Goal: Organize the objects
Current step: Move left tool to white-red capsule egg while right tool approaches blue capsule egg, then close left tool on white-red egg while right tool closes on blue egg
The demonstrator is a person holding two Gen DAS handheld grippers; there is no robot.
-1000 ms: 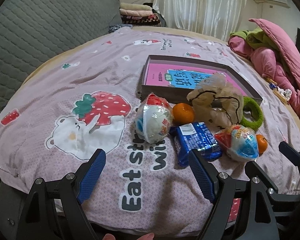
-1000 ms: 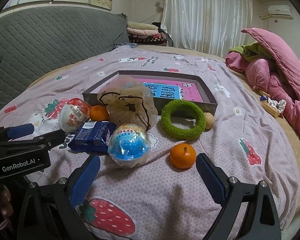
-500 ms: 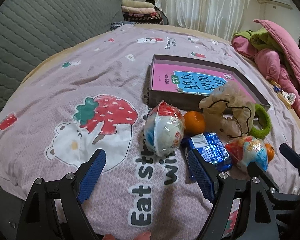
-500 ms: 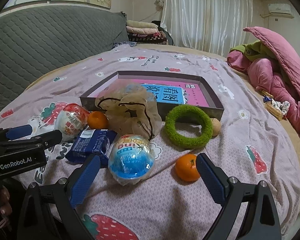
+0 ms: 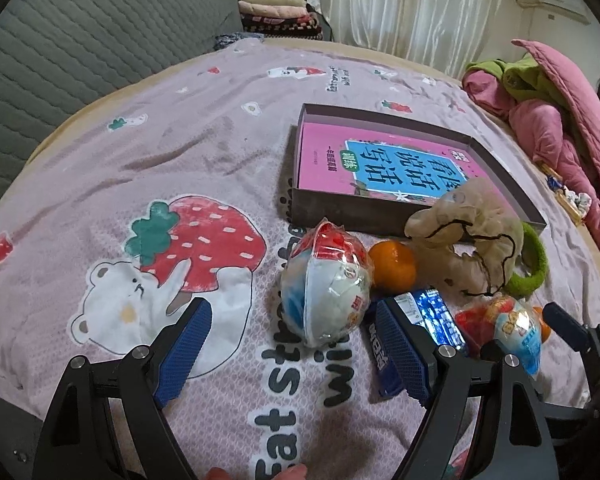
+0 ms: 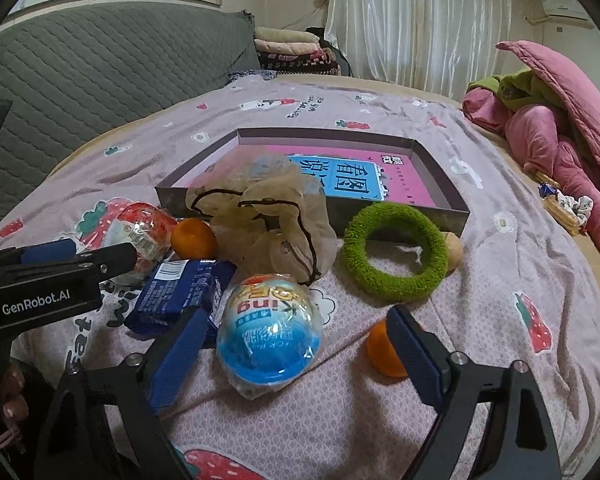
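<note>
Surprise eggs, two of them, lie among loose items on a strawberry-print bedspread [image 5: 180,152], just in front of a shallow box [image 6: 440,168] holding a pink book. Right gripper [image 6: 296,344]: its jaws stand wide and have just been closing, with the blue-capped egg [image 6: 270,340] between them, pads not yet touching it. Left gripper [image 5: 296,348]: jaws wide, framing the red-and-white egg [image 5: 326,284], nothing gripped. Step in hand, as judged: the approach to a first pick on each side. The next move calls for sliding each pair of pads past the egg's widest girth before closing, since crinkled wrap and a round shell may slip. Crowding: a blue snack packet [image 6: 180,292] touches the right gripper's left finger, and a mandarin [image 6: 380,352] lies against its right finger. A gauze drawstring bag [image 6: 268,216] and a green ring [image 6: 396,256] sit between eggs and box. Open room lies above the box's low wall and leftward on the bedspread.
</note>
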